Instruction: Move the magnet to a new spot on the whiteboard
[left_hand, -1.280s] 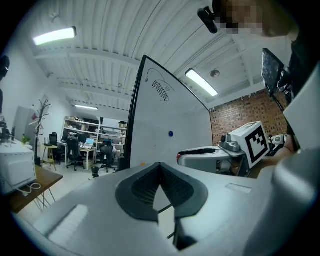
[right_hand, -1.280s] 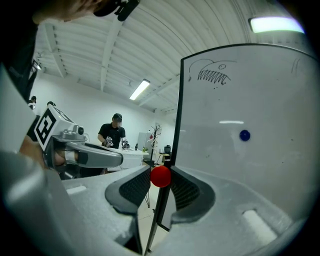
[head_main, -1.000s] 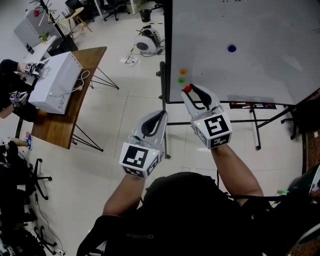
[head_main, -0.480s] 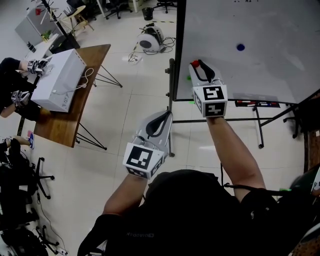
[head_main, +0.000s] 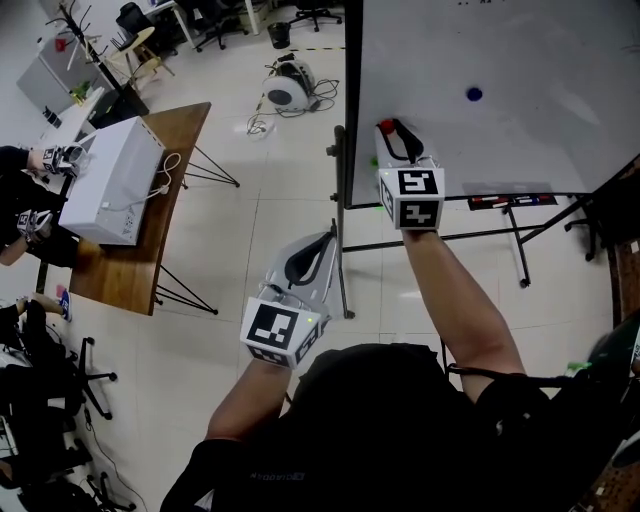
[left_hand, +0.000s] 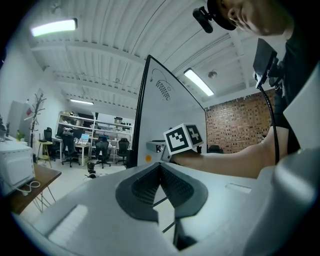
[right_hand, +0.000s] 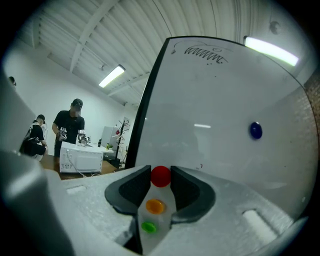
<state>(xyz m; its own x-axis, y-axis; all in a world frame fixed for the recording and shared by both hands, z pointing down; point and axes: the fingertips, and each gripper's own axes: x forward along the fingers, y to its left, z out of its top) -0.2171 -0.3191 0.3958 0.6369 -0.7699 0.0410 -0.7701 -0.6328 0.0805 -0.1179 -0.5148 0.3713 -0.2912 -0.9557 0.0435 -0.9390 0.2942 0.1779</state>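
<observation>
My right gripper (head_main: 397, 132) is shut on a round red magnet (head_main: 386, 126) and holds it at the lower left part of the whiteboard (head_main: 540, 110). In the right gripper view the red magnet (right_hand: 160, 176) sits pinched between the jaw tips of that gripper (right_hand: 160, 179). An orange magnet (right_hand: 155, 205) and a green magnet (right_hand: 148, 227) show on the board through the gap below it. I cannot tell whether the red magnet touches the board. A blue magnet (head_main: 473, 94) sits further right. My left gripper (head_main: 309, 262) hangs back, shut and empty, its tips meeting (left_hand: 160, 167).
The whiteboard's stand (head_main: 340, 240) and marker tray (head_main: 510, 200) are below the right gripper. A wooden table (head_main: 150, 230) with a white appliance (head_main: 105, 180) stands at the left, with people beside it. A round white device (head_main: 283, 90) lies on the floor.
My right gripper has carried the red magnet from below the board's edge up onto the board's lower left area, above the orange and green magnets. The left gripper has hardly shifted.
</observation>
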